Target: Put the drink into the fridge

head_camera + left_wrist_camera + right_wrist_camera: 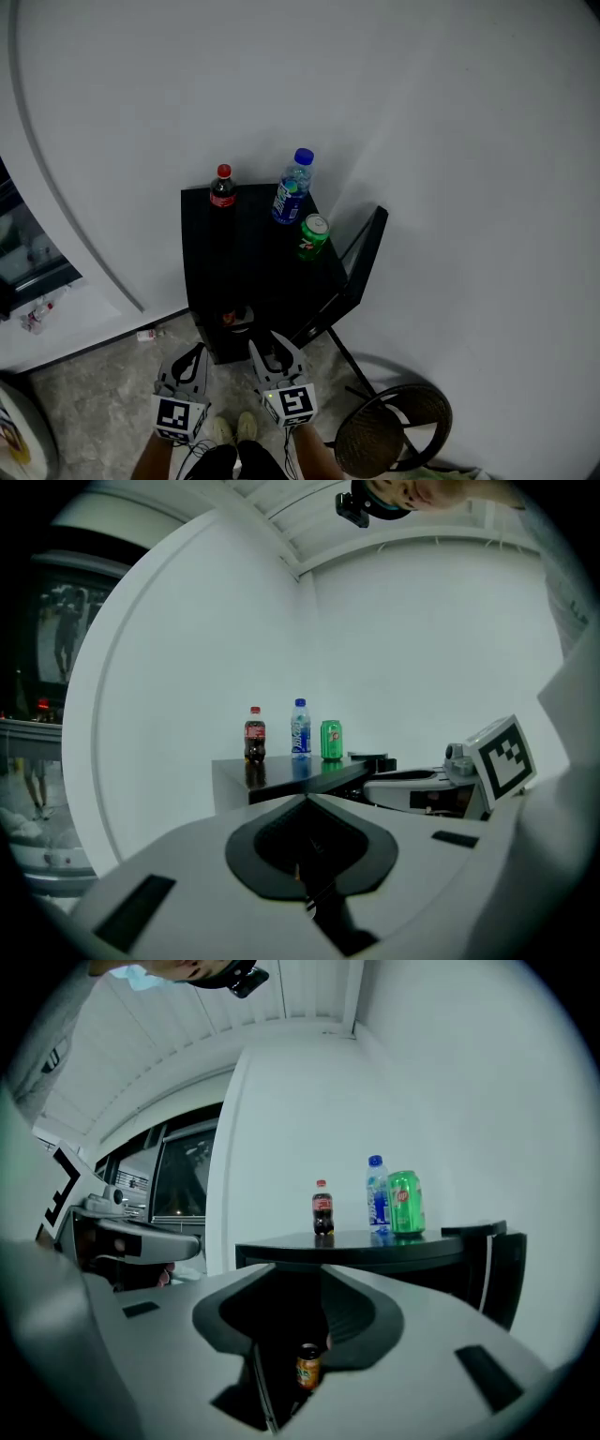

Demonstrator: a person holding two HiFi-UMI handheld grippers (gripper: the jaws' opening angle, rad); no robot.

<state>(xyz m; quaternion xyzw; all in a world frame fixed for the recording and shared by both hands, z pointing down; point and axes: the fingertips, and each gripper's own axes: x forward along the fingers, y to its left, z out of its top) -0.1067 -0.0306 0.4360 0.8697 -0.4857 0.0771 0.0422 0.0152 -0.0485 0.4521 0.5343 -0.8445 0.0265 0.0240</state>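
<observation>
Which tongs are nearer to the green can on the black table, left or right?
Right. The right tongs hang before the near edge of the black table, slightly left of the green can; the left tongs hang beside them, further left.

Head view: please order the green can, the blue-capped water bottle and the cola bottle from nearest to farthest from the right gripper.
1. Green can: front right of the black table, nearest the right gripper.
2. Blue-capped water bottle: just behind the can, right side.
3. Cola bottle: back left corner, farthest.
</observation>
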